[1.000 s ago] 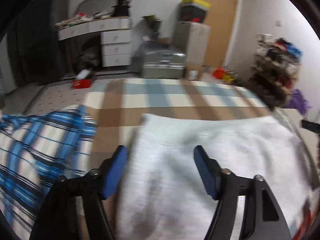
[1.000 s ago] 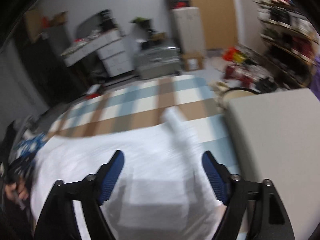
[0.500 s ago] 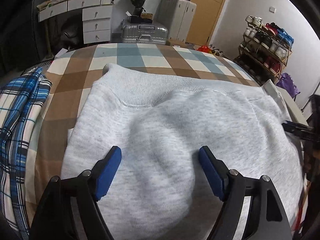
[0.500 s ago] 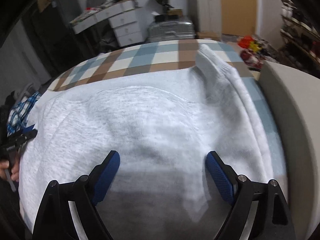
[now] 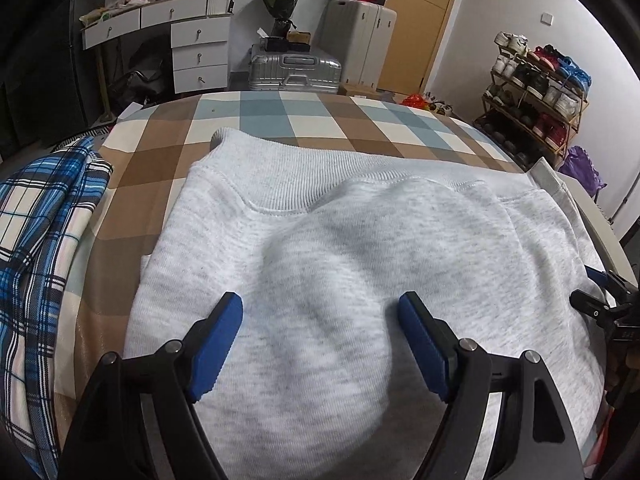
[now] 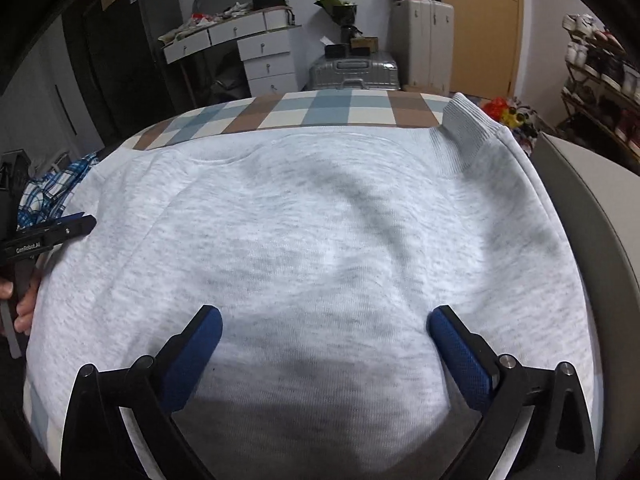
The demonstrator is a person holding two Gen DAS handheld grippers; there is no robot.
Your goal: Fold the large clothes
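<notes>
I have a grey sweatshirt (image 5: 360, 248) spread flat over the checked bedcover (image 5: 256, 120), its ribbed band at the far side and one cuff (image 6: 466, 128) sticking up at the far right corner. My left gripper (image 5: 320, 320) hangs over the near part of the cloth with its blue pads (image 5: 218, 336) well apart; its jaws have just been opening, and only cloth lies below the gap, not pinched. My right gripper (image 6: 324, 332) is over the same near edge, further right, jaws just opened to their widest, also gripping nothing. In the right view I see the left gripper's tip at the sweatshirt's left edge and fingers (image 6: 24, 312) on its handle. A blue plaid garment (image 5: 44, 216) lies left of the sweatshirt.
</notes>
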